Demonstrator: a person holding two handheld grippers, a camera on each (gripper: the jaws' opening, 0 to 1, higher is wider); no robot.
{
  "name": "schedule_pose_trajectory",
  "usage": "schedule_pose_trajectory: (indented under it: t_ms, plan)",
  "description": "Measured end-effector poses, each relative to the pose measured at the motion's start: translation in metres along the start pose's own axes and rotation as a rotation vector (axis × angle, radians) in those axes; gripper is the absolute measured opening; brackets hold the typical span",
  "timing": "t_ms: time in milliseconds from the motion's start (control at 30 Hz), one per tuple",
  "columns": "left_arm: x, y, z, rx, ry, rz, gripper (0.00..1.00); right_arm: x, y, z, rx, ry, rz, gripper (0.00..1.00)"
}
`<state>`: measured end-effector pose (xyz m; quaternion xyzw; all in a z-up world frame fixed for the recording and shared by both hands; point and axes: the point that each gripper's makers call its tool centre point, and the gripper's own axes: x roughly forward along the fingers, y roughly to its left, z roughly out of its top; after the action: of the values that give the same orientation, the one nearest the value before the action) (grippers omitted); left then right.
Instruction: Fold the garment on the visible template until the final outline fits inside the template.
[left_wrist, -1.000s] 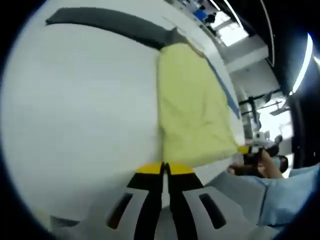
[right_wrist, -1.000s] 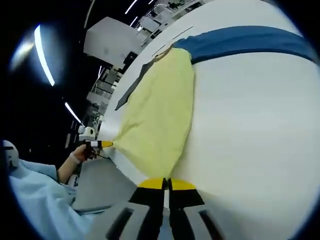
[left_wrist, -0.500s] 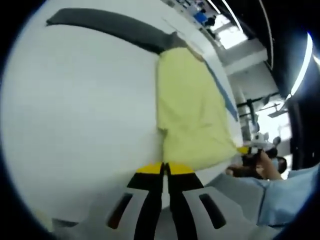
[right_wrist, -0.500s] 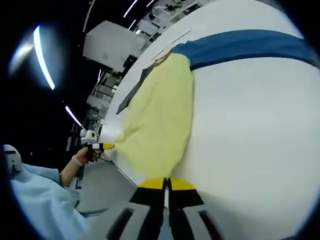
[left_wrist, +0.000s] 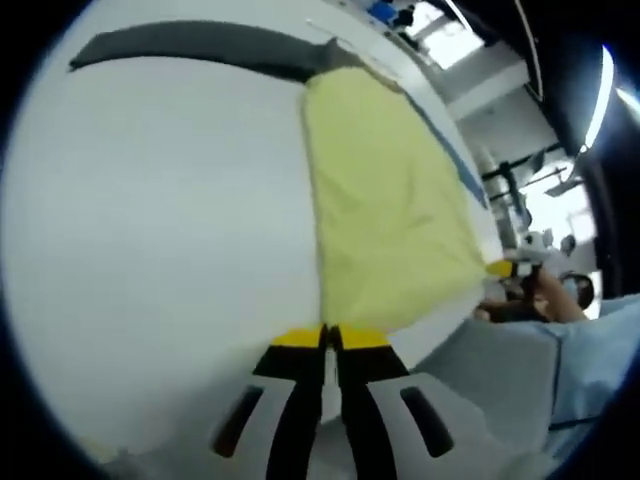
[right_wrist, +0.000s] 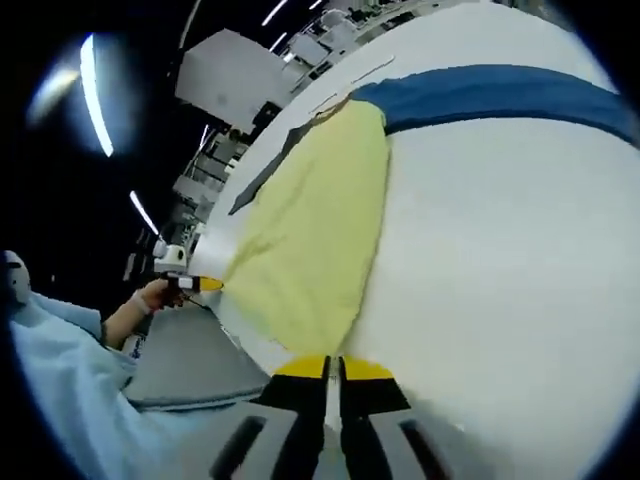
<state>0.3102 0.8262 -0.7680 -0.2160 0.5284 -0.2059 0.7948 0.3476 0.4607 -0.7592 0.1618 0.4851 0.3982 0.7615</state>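
The yellow garment is lying on the white worktop, folded into a long strip that is running from the near edge away toward the far side. At its far end a dark grey band and a blue band are lying flat on the worktop and meeting at a corner; these look like two sides of the template, though the rest of its outline is hidden or out of frame.

The left hand-held gripper is sitting with its yellow-tipped jaws closed together at one near corner of the garment, apparently pinching the hem. The right hand-held gripper is doing the same at the other near corner, jaws drawn together on the cloth edge. In the right gripper view the left one is showing small, at the garment's pulled-out corner, held by the person's hand.

The cloth is looking thin, light and limp: it is draping and puckering where it is pulled, so it will likely sag between the holds and slide easily on the smooth worktop. Corners and hems seem the best places to grip, taking all layers together so the fold does not come apart.

No brand, label or writing is legible.
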Motion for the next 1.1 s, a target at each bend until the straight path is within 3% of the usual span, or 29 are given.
schedule_pose_trajectory:
  t_ms: [67, 133, 200, 267, 300, 367, 433, 467, 500, 533, 600, 667, 933, 1033, 1100]
  plan:
    - [-0.004, -0.004, 0.004, 0.009, -0.03, -0.01, 0.14, -0.005, 0.004, 0.005, 0.012, -0.027, 0.007, 0.21]
    - [-0.009, -0.005, 0.009, 0.029, -0.058, -0.013, 0.21, -0.01, 0.003, 0.018, -0.043, -0.106, -0.015, 0.28]
    - [-0.014, -0.005, 0.02, 0.1, -0.116, -0.007, 0.27, -0.015, -0.003, 0.028, -0.073, -0.153, -0.043, 0.39]
    - [-0.017, -0.003, 0.03, 0.139, -0.156, -0.013, 0.42, -0.018, -0.007, 0.034, -0.099, -0.188, -0.068, 0.53]
    - [-0.018, -0.004, 0.038, 0.175, -0.193, -0.017, 0.55, -0.02, -0.009, 0.038, -0.107, -0.205, -0.087, 0.59]
    - [-0.019, -0.004, 0.042, 0.194, -0.193, -0.013, 0.72, -0.023, -0.016, 0.046, -0.122, -0.237, -0.115, 0.73]
    - [-0.022, -0.007, 0.058, 0.273, -0.26, -0.026, 0.83, -0.027, -0.024, 0.056, -0.139, -0.277, -0.155, 0.87]
    - [-0.022, -0.005, 0.058, 0.261, -0.249, -0.023, 0.88, -0.029, -0.028, 0.06, -0.141, -0.294, -0.169, 0.93]
    - [-0.023, -0.004, 0.067, 0.285, -0.278, -0.01, 0.95, -0.032, -0.032, 0.065, -0.151, -0.317, -0.185, 0.99]
    - [-0.023, -0.004, 0.071, 0.295, -0.283, -0.001, 0.99, -0.036, -0.04, 0.069, -0.158, -0.333, -0.224, 1.0]
    - [-0.025, -0.008, 0.083, 0.359, -0.32, -0.008, 0.98, -0.041, -0.047, 0.073, -0.151, -0.334, -0.25, 1.0]
    - [-0.025, -0.009, 0.086, 0.358, -0.306, -0.011, 0.99, -0.046, -0.054, 0.08, -0.143, -0.357, -0.268, 1.0]
    - [-0.025, -0.014, 0.101, 0.38, -0.347, -0.014, 0.99, -0.064, -0.077, 0.09, -0.126, -0.382, -0.325, 1.0]
    - [-0.025, -0.014, 0.103, 0.388, -0.353, -0.004, 0.99, -0.074, -0.093, 0.096, -0.135, -0.402, -0.398, 1.0]
    - [-0.024, -0.024, 0.102, 0.382, -0.359, -0.007, 0.99, -0.081, -0.103, 0.103, -0.125, -0.432, -0.438, 1.0]
